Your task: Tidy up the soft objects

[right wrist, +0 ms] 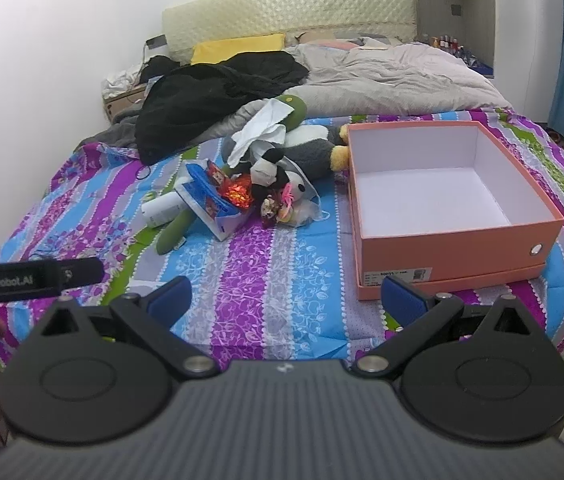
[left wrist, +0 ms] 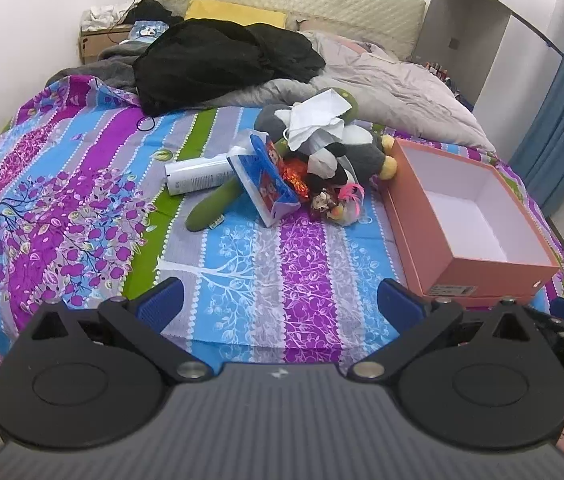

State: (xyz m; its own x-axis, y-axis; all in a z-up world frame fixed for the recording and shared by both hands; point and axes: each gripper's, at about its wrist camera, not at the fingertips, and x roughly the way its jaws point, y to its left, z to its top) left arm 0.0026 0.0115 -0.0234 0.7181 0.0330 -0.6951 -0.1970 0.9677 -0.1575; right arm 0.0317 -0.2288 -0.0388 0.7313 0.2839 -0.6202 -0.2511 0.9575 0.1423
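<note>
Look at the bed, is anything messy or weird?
Yes. The plush toys lie heaped with a white tube and a torn blue packet beside the orange box, which holds nothing.

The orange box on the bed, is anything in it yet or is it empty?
Empty. The orange box has no lid on, and its white floor and walls show bare in both views; the soft toys lie piled beside it.

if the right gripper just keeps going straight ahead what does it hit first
Probably bare bedsheet first; the right gripper is open and empty. Further along lies the toy pile, with the orange box just right. Depth is unclear.
</note>
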